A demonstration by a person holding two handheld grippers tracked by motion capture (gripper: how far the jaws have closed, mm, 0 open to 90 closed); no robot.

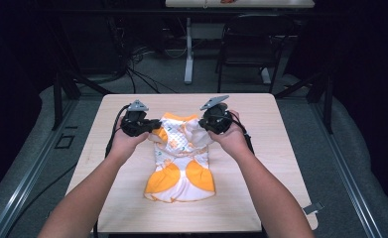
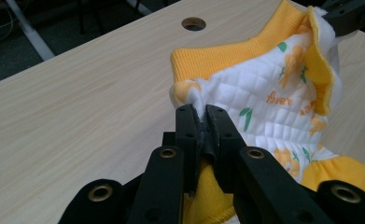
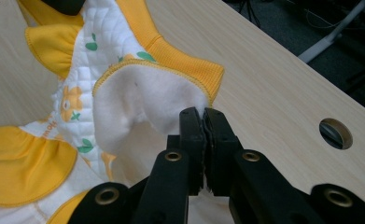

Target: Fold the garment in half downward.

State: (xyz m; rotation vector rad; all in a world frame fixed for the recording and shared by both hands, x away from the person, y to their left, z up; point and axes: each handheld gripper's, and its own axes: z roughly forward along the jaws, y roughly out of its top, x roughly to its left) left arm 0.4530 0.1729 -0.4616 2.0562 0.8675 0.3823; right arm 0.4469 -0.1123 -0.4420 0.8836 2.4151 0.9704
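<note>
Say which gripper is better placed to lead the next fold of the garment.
Right, narrowly. The right gripper is shut on the garment at a flap already turned over, white lining up, so it can likely carry it across. The left gripper is shut on the opposite edge and suits anchoring.

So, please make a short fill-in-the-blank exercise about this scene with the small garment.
1. Both grippers are shut on the ___ garment.
2. The garment's lower part rests on the wooden ___.
3. The left gripper pinches the quilted ___ side.
4. The right gripper pinches the plain ___ lining.

Missing words: orange-and-white; table; outer; white
</note>
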